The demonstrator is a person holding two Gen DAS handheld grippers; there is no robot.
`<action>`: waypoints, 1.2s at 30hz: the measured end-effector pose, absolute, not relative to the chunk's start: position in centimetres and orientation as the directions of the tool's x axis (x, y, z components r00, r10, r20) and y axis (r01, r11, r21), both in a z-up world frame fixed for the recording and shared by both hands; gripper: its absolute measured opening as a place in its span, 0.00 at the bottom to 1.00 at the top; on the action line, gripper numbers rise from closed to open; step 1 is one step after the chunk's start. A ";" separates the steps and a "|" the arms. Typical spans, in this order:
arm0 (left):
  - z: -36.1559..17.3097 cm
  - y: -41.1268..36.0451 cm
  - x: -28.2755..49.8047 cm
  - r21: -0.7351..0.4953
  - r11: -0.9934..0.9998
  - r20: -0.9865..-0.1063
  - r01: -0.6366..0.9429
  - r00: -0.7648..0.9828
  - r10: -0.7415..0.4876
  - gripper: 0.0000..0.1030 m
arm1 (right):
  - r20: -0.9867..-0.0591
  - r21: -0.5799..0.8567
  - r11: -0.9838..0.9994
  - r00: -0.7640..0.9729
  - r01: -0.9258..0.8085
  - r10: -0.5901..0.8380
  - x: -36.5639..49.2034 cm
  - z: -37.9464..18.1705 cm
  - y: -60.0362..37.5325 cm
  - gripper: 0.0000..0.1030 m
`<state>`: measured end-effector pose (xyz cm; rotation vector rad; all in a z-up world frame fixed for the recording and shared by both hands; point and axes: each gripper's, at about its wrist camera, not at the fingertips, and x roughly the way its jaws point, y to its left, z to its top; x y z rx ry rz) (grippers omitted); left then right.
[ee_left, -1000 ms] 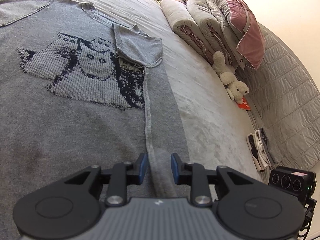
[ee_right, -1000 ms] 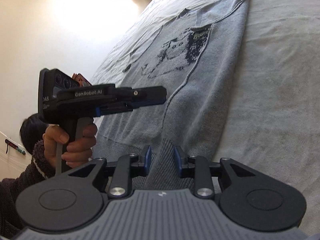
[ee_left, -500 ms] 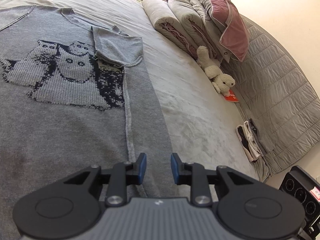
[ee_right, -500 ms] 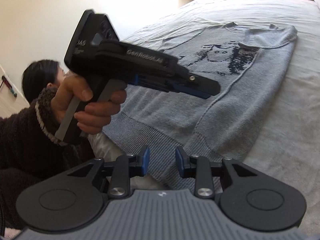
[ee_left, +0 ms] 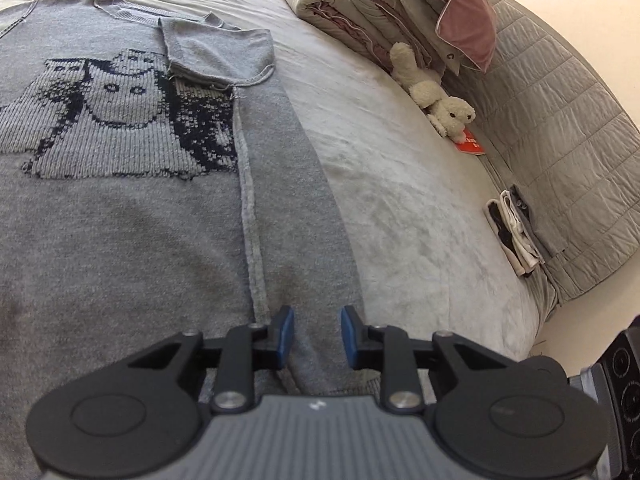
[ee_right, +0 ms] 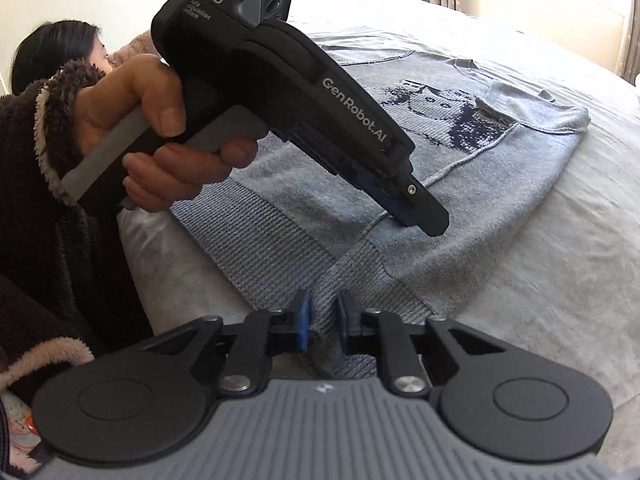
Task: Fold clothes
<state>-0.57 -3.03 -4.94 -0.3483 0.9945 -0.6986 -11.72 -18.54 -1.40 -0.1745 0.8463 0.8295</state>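
Both tongs point downward at a slant toward a grey knitted sweater (ee_left: 120, 232) that lies flat on the bed (ee_left: 400, 184).

In the right wrist view, the right tongs (ee_right: 323, 318) are closing, and the ribbed hem of the sweater (ee_right: 280, 248) rises in a small ridge between the two blue pads (ee_right: 305, 316). The pads touch this ridge on both sides, so the hem is pinched at the near corner of the garment.

The left tongs (ee_left: 316, 338) are partly spread. In the left wrist view the folded side strip of the sweater passes under the gap and between the blue pads (ee_left: 285, 336), but the pads do not press on it. From the right wrist view the same tool is seen from the side: a hand (ee_right: 160, 136) grips its handle with the fingers around the trigger, a fluffy dark sleeve (ee_right: 48, 128) covers the wrist, and the tip of the tool hangs just above the sweater, near a long seam.

The sweater has a dark knitted picture of animals on the chest, and one short sleeve (ee_left: 216, 52) is folded inward over it.

At the far side of the bed lie rolled blankets (ee_left: 320, 4), a pink pillow (ee_left: 460, 12) and a white plush toy (ee_left: 436, 96). A fabric pocket (ee_left: 516, 232) on the quilted bed side holds some flat things; I cannot tell what they are.
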 end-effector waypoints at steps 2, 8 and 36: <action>-4.5 -3.0 -0.7 -0.569 0.719 -0.624 0.399 0.360 -0.694 0.24 | -0.702 0.279 0.669 0.329 -0.689 0.632 -10.9 -0.7 -20.0 0.09; -5.2 -3.5 -0.5 -0.543 0.732 -0.659 0.412 0.332 -0.675 0.24 | -0.704 0.366 0.639 0.248 -0.676 0.665 -9.8 -0.6 -21.7 0.17; -6.5 -4.3 -5.0 -0.542 0.542 -0.579 0.642 0.183 -0.795 0.19 | -0.644 0.179 0.829 0.574 -0.530 0.506 -6.1 -3.8 -23.9 0.16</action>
